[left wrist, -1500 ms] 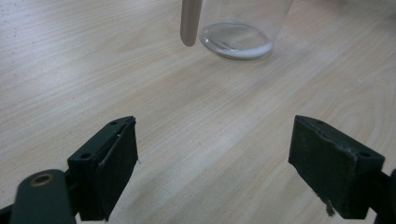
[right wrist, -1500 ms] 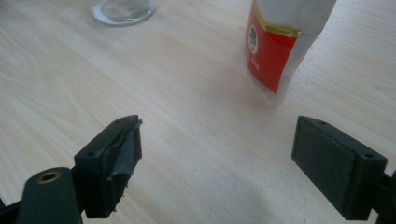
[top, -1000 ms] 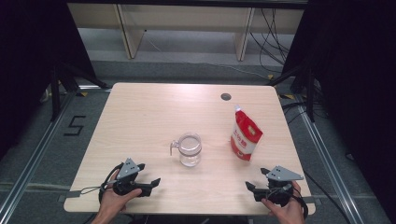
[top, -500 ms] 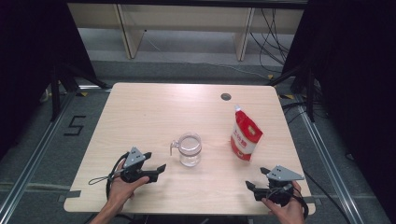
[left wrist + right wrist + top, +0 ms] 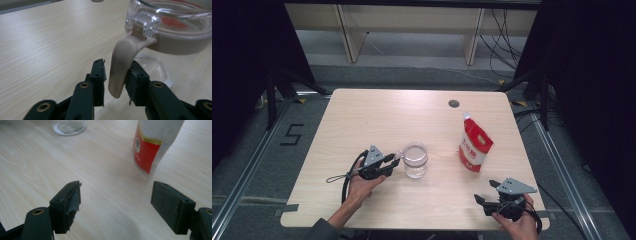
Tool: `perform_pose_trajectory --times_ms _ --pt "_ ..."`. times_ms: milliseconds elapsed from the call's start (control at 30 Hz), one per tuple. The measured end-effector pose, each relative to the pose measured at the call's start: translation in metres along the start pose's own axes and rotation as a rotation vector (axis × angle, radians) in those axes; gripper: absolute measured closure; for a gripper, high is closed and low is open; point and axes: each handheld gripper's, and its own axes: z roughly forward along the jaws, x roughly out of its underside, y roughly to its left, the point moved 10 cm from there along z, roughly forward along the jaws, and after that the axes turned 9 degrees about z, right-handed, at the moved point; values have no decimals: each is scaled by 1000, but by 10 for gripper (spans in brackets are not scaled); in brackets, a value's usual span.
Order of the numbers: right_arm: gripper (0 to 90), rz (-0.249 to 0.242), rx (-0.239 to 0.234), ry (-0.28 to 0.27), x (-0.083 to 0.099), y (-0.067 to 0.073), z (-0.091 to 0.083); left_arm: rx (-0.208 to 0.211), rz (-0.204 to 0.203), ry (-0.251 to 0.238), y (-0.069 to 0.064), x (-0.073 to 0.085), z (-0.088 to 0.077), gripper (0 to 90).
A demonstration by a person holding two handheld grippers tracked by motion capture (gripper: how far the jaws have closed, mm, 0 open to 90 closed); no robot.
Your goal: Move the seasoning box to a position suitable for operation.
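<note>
The left gripper, its jaws just closing, brackets the beige handle of the clear, rigid, slippery, breakable glass jug; right pad touches, left stands apart. The right gripper is wide.

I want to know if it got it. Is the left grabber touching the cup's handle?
Touching. In the left gripper view the handle sits between the closing left gripper, pressed against one pad, a slim gap at the other.

high view: above the near edge, facing forward and down over the pale wooden table | left gripper view: low, very close to the clear glass mug | right gripper view: low, facing the red-and-white pouch, mug base shared
</note>
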Motion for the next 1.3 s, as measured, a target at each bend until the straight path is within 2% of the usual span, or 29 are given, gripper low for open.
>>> perform_pose_trajectory --times_ms 33,67,133,267,300,333,367,400,433,567,633,667,700,733,767,800,833,867,933,1100,1133,1200,1233,1267,1300 --pt "248 0 0 0 0 0 0 1 -2 -1 0 -1 1 699" --pt "248 -26 -1 -6 -1 -2 1 7 -1 -4 -1 -2 2 721" --pt "249 -26 -12 -6 -1 -1 2 -4 40 -1 -2 -4 3 755" --pt "254 -31 -7 -3 -1 -1 1 -2 48 -6 -2 -4 4 768" --pt "260 -30 -18 -2 0 0 2 5 47 -10 -2 -4 4 767" --pt "260 -28 -12 3 0 0 1 17 64 -18 -4 -5 4 767" --pt "261 -25 -15 0 -1 1 1 17 64 -18 -4 -5 4 768" --pt "260 -18 -16 5 0 2 0 22 56 -17 -6 -4 4 768" --pt "260 -18 -16 5 0 2 0 27 70 -17 -8 -5 3 768" --pt "270 -11 -16 2 0 1 0 53 72 -18 -17 -5 2 768" --pt "273 -36 -21 -18 -3 2 -1 62 68 -17 -23 -4 0 768" --pt "273 -25 -25 -15 -3 4 -1 72 93 -13 -27 -4 -2 768" --pt "273 -25 -26 -12 -3 4 -1 82 76 -13 -31 -4 -3 767" --pt "273 -25 -26 -12 -3 4 -1 82 76 -13 -31 -4 -3 766" --pt "274 -47 -23 -18 -4 3 0 93 78 -15 -34 -4 -4 766" --pt "274 -47 -27 -11 -3 3 0 94 97 -10 -34 -4 -6 765" --pt "274 -47 -25 -15 -4 4 1 105 86 -14 -38 -3 -6 765" --pt "274 -45 -30 -16 -4 5 1 113 100 -4 -40 -3 -9 764" --pt "274 -34 -36 -8 -3 6 0 122 98 -6 -41 -3 -9 764" --pt "274 -34 -33 -9 -3 6 1 130 98 -8 -45 -2 -12 760" --pt "274 -51 -33 -15 -4 5 1 127 98 -5 -46 -1 -13 760" --pt "276 -38 -33 -13 -3 6 0 128 102 0 -46 -1 -13 759" --pt "277 -56 -34 -18 -4 5 0 127 97 0 -47 0 -14 759" --pt "277 -36 -38 -10 -3 7 -1 135 112 -16 -46 -1 -14 758" --pt "277 -36 -38 -10 -3 7 -1 135 112 -16 -46 -1 -14 757"
